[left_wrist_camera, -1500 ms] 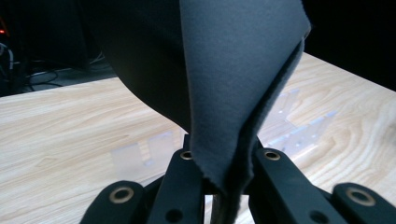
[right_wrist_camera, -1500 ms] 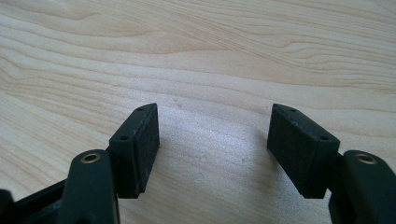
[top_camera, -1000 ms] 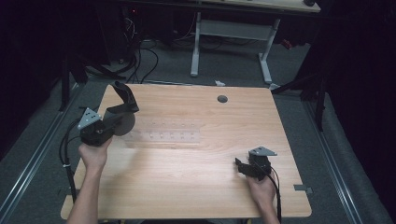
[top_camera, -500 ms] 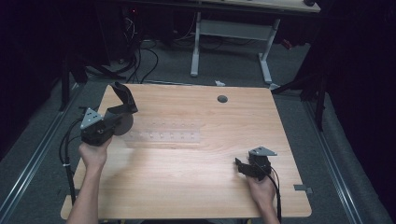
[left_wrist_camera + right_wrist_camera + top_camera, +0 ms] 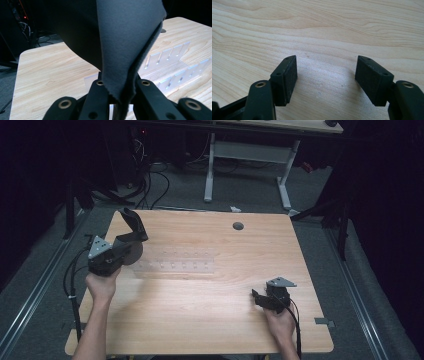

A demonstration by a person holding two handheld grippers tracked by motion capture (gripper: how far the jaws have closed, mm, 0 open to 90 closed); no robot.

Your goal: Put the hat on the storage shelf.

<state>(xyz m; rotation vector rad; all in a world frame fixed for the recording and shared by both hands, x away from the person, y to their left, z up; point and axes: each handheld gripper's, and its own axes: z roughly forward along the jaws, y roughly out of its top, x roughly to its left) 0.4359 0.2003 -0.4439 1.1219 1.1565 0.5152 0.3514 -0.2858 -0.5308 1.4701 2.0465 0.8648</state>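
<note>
Grey cloth, soft like felt, is pinched between the jaws of the left gripper. In the left gripper view it rises from the jaws toward 12 o'clock, folded so that two layers meet along one edge. In the high view the same dark cloth stands up from the left gripper at about 10 o'clock of the wooden table, held above the surface. The jaws are closed tightly on its lower end.

A clear plastic rack with small slots lies flat on the table just at 3 o'clock of the left gripper; in the left gripper view the rack is behind the cloth.

The right gripper is at about 5 o'clock of the table, well apart from the cloth. Its jaws stand wide, with only bare wood between the pads.
</note>
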